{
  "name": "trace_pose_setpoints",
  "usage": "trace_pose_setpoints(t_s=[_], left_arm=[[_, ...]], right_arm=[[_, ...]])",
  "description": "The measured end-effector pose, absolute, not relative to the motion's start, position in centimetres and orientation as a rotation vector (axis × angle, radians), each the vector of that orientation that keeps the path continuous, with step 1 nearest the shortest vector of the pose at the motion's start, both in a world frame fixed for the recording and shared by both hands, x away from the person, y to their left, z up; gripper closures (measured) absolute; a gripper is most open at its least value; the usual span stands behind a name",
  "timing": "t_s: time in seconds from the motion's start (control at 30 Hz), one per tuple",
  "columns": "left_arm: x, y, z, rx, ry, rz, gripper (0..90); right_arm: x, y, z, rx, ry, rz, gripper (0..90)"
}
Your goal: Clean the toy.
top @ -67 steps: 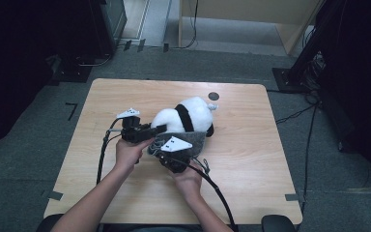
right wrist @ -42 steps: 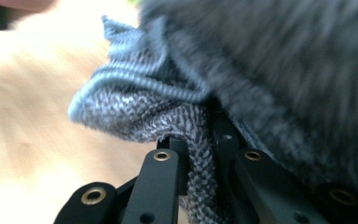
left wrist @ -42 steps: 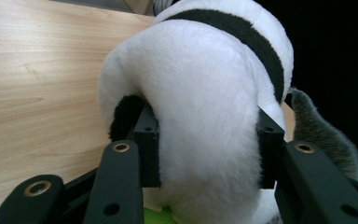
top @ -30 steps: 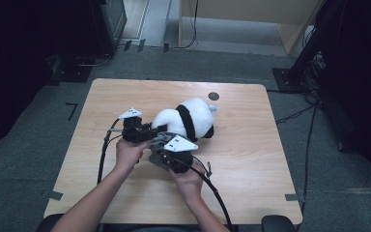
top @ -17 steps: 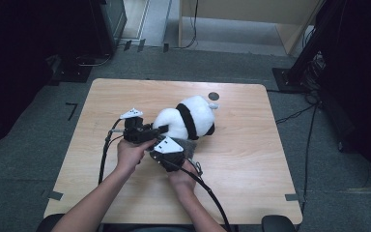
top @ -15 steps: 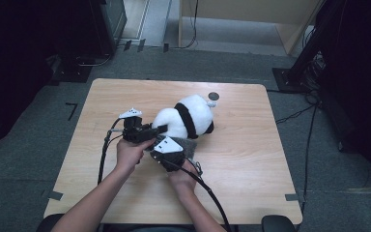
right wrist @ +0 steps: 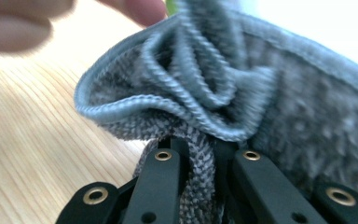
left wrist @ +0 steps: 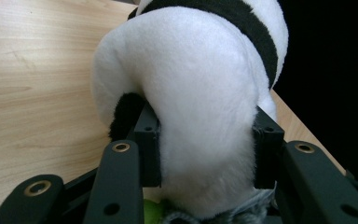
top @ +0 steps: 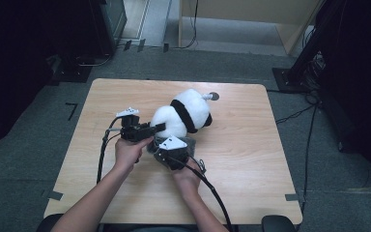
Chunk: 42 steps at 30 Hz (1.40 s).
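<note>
A white plush panda [top: 181, 115] with a black band lies on the wooden table [top: 251, 145]. My left gripper [top: 149, 129] is shut on the panda's rear end; in the left gripper view the white plush [left wrist: 200, 107] bulges between the two jaws. My right gripper [top: 171, 151] sits just below the panda and is shut on a bunched fold of grey cloth [right wrist: 196, 102]. The grey cloth [top: 191, 143] peeks out beside the panda in the high view. A green scrap [left wrist: 150, 211] shows under the plush.
A small dark round mark [top: 214, 96] lies on the table just past the panda's head. Cables trail from both grippers toward the near edge. Dark equipment and a stand base surround the table on the floor.
My right gripper has slid a little toward the near-left and lower, still pinching the grey cloth. The left gripper and the panda have stayed put.
</note>
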<state>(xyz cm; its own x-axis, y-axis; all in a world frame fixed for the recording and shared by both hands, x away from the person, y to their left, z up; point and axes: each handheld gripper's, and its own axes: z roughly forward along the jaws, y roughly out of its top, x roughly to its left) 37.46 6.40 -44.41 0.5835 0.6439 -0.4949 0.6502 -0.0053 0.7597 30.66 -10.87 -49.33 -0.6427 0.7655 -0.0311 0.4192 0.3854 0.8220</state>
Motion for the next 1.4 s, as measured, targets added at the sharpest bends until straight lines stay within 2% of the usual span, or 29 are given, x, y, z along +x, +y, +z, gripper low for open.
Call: trace_pose_setpoints(t_s=[0.23, 0.37, 0.63, 1.13, 1.4], left_arm=[[37.5, 6.8, -44.2, 1.663, 1.073, 0.005, 57.1], [37.8, 8.2, -43.6, 1.63, 1.085, 0.03, 57.4], [38.1, 8.6, -43.9, 1.63, 1.089, 0.037, 57.5], [38.4, 10.8, -43.6, 1.661, 1.11, 0.17, 57.3], [39.5, 12.9, -44.3, 1.633, 1.186, 0.183, 57.3]], right_arm=[[30.9, -11.7, -49.7, 1.049, 2.263, 1.128, 84.9], [31.6, -14.1, -50.2, 1.195, 2.227, 1.111, 84.8], [32.2, -18.9, -47.7, 1.295, 2.109, 1.172, 84.7], [33.5, -22.3, -43.9, 1.25, 2.127, 1.194, 84.3], [34.8, -25.2, -43.0, 1.274, 2.141, 1.213, 84.2]])
